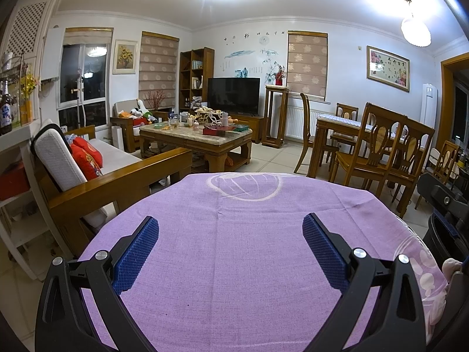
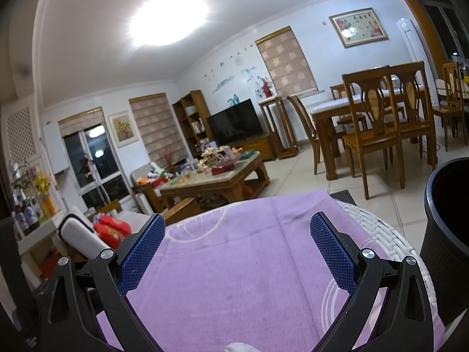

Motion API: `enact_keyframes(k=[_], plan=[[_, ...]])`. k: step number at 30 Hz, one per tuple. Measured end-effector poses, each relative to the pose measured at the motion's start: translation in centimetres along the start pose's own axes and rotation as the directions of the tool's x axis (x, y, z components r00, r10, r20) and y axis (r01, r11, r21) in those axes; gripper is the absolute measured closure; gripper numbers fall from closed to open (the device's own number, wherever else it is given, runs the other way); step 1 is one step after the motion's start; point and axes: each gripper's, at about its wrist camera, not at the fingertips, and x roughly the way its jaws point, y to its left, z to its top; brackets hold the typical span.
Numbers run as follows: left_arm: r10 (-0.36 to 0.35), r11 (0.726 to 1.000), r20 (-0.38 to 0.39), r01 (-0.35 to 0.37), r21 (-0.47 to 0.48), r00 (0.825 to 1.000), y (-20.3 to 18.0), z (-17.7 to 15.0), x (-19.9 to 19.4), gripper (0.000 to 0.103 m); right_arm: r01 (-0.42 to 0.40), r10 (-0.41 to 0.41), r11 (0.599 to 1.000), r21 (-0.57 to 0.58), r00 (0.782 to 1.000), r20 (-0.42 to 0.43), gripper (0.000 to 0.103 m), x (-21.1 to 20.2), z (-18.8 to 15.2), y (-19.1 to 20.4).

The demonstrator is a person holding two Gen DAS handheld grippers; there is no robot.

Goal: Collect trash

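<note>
My left gripper [image 1: 230,227] is open above a purple cloth [image 1: 234,249] that covers a round table, with nothing between its blue pads [image 1: 137,252]. My right gripper [image 2: 237,227] is also open over the same purple cloth [image 2: 240,264], holding nothing. A black bin [image 2: 448,228] stands on the floor just right of the table; in the left wrist view the black bin [image 1: 439,234] shows at the right edge, partly hidden by the other gripper. No trash shows on the cloth.
A wooden sofa [image 1: 111,182] with red cushions stands left of the table. Beyond it is a cluttered coffee table [image 1: 196,138], a TV [image 1: 233,95], and a dining table with chairs [image 1: 378,146] at the right. The table's white wicker rim [image 2: 381,231] shows under the cloth.
</note>
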Motion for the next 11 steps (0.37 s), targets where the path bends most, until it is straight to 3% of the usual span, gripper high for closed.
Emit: enact_keyframes(k=[11], plan=[[0.001,1.000,0.000,-0.001,-0.001,1.000,0.27,0.07,0.04,0.005,0.001,-0.001,1.000,0.002,1.000,-0.003,0.005,0.00,-0.03,0.13]])
